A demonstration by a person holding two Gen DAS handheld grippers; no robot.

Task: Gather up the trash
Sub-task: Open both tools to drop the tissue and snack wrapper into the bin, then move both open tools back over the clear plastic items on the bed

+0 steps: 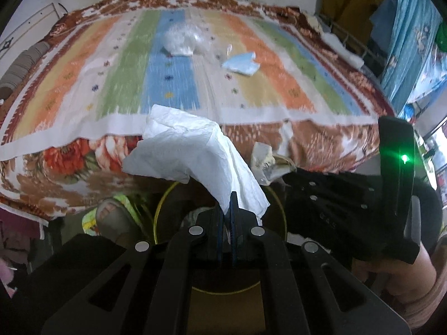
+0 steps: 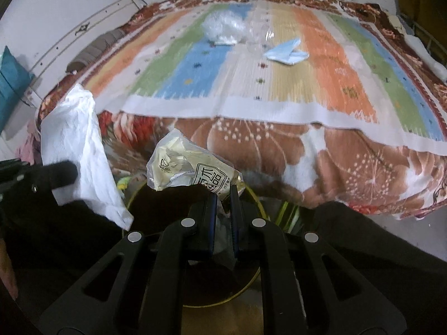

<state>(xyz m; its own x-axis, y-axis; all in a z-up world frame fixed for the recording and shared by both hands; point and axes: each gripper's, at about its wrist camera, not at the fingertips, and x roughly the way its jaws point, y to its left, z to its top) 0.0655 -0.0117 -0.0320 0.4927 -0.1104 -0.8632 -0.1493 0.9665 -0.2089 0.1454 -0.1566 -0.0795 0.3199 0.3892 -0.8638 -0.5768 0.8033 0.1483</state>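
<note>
Hiding most of dark bin (image 1: 164, 209) beneath both tools, only yellow-green rim showing (contents unreadable). Lying blurred on striped bed cover (image 1: 173, 89): clear plastic wad (image 1: 181, 39), blue paper scrap (image 1: 241, 62). Clenching white tissue (image 1: 195, 150) in left gripper (image 1: 229, 209), pointing steeply down over bin. Gripping printed wrapper (image 2: 184, 167) in right gripper (image 2: 223, 203), angling likewise, just beside left tool, tissue hanging between.
</note>
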